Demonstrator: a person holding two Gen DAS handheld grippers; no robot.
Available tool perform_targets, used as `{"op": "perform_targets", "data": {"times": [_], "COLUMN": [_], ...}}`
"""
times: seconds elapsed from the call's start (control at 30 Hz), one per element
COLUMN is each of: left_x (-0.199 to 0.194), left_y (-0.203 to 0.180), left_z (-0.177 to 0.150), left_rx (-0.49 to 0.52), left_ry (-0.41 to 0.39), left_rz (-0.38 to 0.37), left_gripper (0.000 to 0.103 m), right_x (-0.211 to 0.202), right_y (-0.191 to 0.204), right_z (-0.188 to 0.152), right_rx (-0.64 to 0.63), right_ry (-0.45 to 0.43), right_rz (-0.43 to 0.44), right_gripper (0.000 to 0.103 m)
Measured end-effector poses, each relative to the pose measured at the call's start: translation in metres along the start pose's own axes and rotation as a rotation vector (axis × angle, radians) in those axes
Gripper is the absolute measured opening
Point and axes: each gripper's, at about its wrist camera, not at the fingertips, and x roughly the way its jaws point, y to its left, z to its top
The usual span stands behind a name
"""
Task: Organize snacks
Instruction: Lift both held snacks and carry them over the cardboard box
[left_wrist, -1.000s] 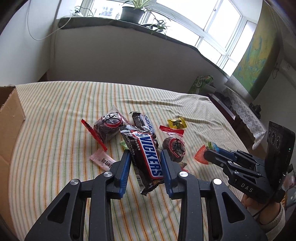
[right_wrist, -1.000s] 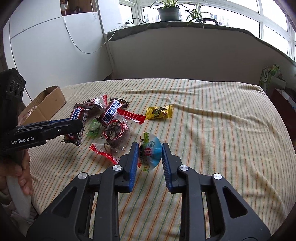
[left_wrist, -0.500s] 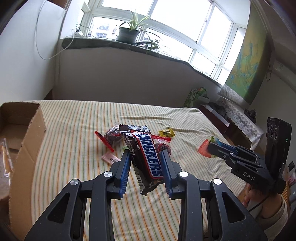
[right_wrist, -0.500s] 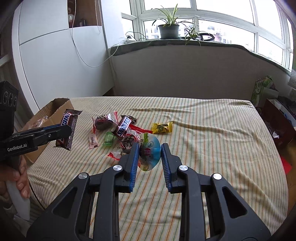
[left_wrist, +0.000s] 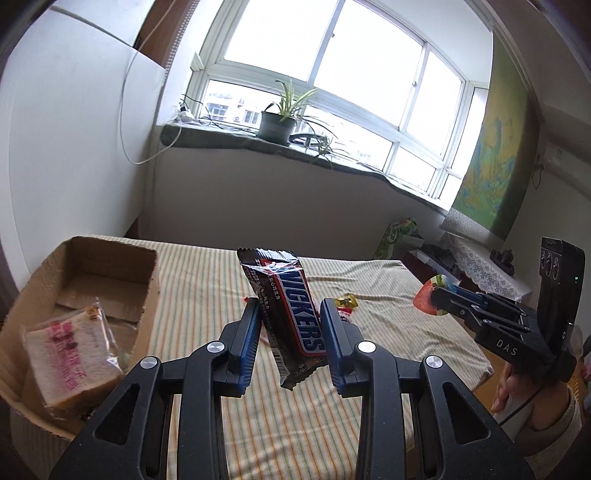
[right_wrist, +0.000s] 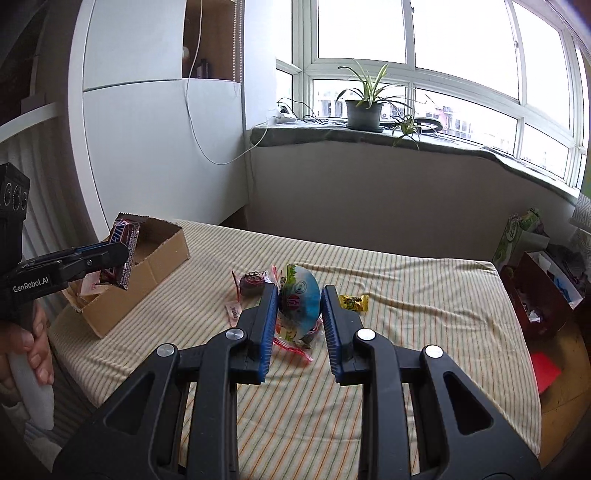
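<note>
- The left gripper (left_wrist: 288, 338) clamps a brown Snickers bar in a glossy wrapper (left_wrist: 286, 310), held in the air beside the box.
- The right gripper (right_wrist: 299, 317) pinches a round blue-and-green foil snack packet (right_wrist: 298, 301) above the striped tablecloth (right_wrist: 406, 295).
- The open brown cardboard box (left_wrist: 110, 266) holds wrapped bread, and possibly more.
- Step in hand: carrying; next, the bar must be brought over the box and the fingers opened.
- Loose sweets (right_wrist: 354, 302) lie beyond.

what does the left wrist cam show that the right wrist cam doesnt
Only the left wrist view shows inside the cardboard box: a wrapped bread slice lies there. Only the right wrist view shows the loose snack pile on the striped bed. Both show the left gripper shut on the Snickers bar, the right gripper shut on a round blue snack, and the yellow candy.
</note>
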Motion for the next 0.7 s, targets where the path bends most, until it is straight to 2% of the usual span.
{"op": "perform_targets", "data": {"times": [0.33,0.7], "left_x": [-0.029,-0.074], "left_y": [0.065,0.148], "left_z": [-0.012,-0.025], "left_rx": [-0.092,-0.196], "left_ry": [-0.047,-0.087], "left_rz": [0.072,0.261], "left_gripper": [0.031,0.031], "right_x": [0.032,0.085], "right_y": [0.075,0.202], "right_z": [0.021,0.040], "right_rx": [-0.104,-0.251], "right_ry": [0.031,0.052], "right_rz": [0.079,0.307], "right_gripper": [0.025,0.023]}}
